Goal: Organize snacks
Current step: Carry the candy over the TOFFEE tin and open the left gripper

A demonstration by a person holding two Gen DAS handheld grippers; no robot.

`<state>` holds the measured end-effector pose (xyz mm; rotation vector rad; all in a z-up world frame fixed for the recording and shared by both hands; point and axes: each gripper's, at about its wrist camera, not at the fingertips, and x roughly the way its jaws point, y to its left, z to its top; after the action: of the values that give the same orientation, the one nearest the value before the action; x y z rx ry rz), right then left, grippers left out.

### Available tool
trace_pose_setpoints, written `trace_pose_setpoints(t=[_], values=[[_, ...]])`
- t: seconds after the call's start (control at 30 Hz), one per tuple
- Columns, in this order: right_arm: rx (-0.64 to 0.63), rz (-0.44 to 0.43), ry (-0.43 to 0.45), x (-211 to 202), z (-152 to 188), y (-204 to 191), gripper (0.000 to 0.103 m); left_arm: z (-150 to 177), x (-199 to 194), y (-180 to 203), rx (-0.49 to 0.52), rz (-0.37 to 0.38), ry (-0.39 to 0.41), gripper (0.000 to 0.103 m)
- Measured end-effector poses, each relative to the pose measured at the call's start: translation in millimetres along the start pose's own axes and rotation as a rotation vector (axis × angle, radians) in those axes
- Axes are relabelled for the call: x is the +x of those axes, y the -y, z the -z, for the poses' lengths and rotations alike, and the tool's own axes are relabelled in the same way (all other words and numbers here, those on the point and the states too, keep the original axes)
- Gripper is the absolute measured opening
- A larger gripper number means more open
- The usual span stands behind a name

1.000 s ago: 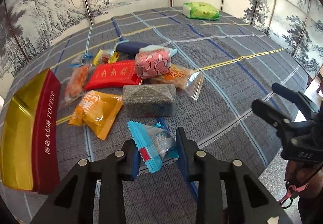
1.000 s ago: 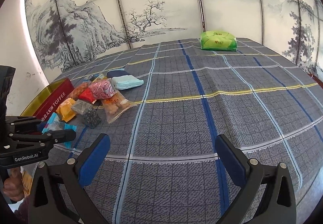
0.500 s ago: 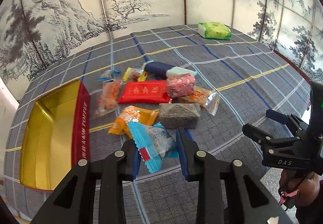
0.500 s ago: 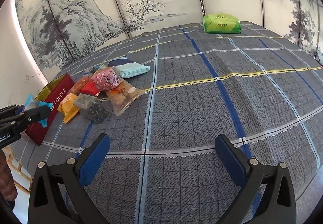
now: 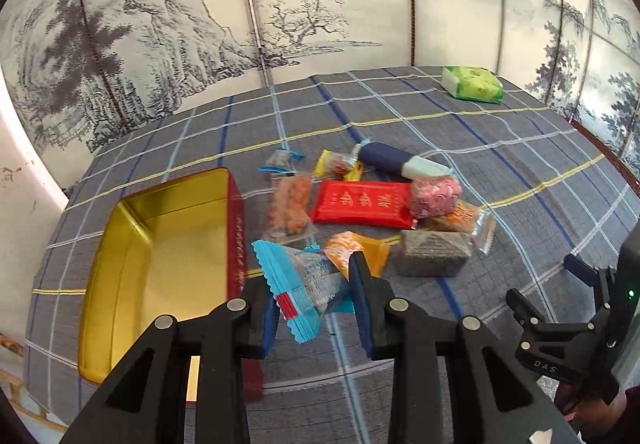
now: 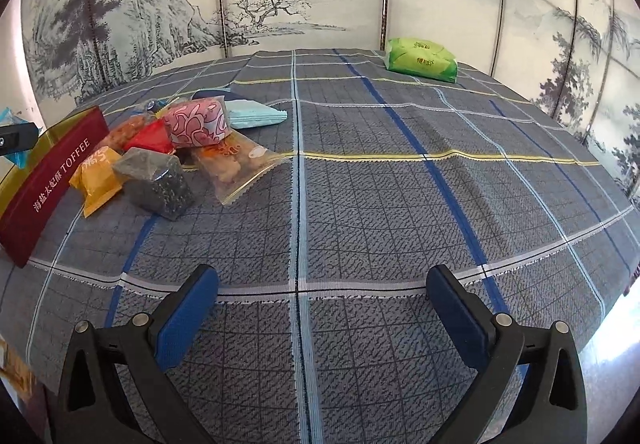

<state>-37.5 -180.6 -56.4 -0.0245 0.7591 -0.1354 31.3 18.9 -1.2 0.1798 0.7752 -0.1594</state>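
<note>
So my left gripper (image 5: pixel 314 294) has its jaws pinching a blue-edged clear snack packet (image 5: pixel 306 284), held up off the counter (image 6: pixel 360 203) and sitting just right of the open toffee tin (image 5: pixel 160 256). That tin is gold inside with a red wall that reads TOFFEE, and in the left wrist view it fills the 9 o'clock side.

Rest of the pile is at about 1 o'clock from the packet: an orange packet (image 5: pixel 356 252) right behind the jaws, a grey seed-looking block (image 5: pixel 432 254) beside it, a red flat pack (image 5: pixel 364 201) further back, a pink patterned roll (image 5: pixel 436 195) resting on the red pack's right end, and a clear bag of orange bits (image 5: pixel 290 209) to the left of the red one. A dark blue and pale tube-shaped pack (image 5: pixel 400 159) lies at the far edge of the pile.

Way off at 1 o'clock, well apart from everything, there's a green pack (image 5: pixel 474 83) near the painted screen (image 5: pixel 180 43).

My right gripper (image 6: pixel 322 308) hangs over bare plaid cloth, jaws spread wide, nothing between them.
</note>
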Motion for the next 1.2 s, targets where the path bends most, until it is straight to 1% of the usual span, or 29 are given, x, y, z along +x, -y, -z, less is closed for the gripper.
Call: trace_pose_setpoints(t=[0.2,0.4,0.53,0.73,0.87,1.03,1.1,1.2], values=[[0.012,0.018,0.012,-1,0,-2,0.103,-12,2,-32,-0.023,-0.062,0.003,0.029],[0.011,0.021,0.037,-3,2,-3,0.103,-25,17,-72,-0.039,-0.144,-0.019,0.029],[0.000,0.008,0.050,-5,4,-2,0.103,-33,36,-104,-0.057,-0.200,-0.049,0.029],[-0.016,-0.009,0.015,-3,-1,1,0.103,-39,73,-148,-0.089,-0.268,-0.118,0.029],[-0.025,-0.020,0.002,-3,-2,3,0.103,-43,100,-172,-0.094,-0.288,-0.167,0.029],[-0.070,-0.062,-0.030,-3,-5,7,0.103,-47,130,-198,-0.125,-0.292,-0.230,0.030],[-0.096,-0.078,-0.018,-6,-6,7,0.103,-47,139,-204,-0.129,-0.298,-0.246,0.031],[-0.160,-0.133,0.043,-22,-14,-2,0.103,-46,146,-206,-0.116,-0.316,-0.254,0.033]])
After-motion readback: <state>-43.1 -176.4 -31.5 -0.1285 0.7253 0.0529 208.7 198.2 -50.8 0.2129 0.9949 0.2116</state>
